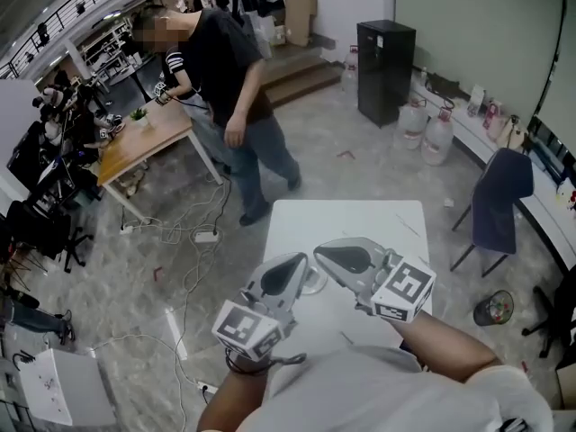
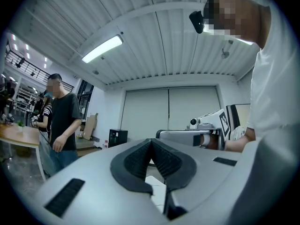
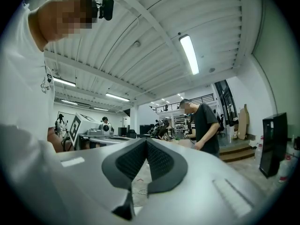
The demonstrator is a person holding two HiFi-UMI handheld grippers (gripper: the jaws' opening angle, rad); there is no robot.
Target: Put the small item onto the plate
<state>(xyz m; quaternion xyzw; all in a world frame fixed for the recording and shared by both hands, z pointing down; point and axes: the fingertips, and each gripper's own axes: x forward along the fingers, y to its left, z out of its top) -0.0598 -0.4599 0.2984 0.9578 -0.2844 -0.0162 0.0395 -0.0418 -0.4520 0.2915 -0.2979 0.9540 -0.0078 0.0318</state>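
Both grippers are held up side by side above the white table, tips pointing away from me and tilted upward. The left gripper has its dark pads pressed together with nothing between them. My right gripper is likewise shut and empty. Each one shows in the other's view: the right gripper and the left gripper. A pale round rim, possibly the plate, peeks out between the two grippers. No small item is visible; the grippers and my arms hide the near part of the table.
A person in a black shirt stands beyond the table's far left corner, beside a wooden table. Cables lie on the floor at left. At right are a dark chair, water jugs, a black cabinet and a bin.
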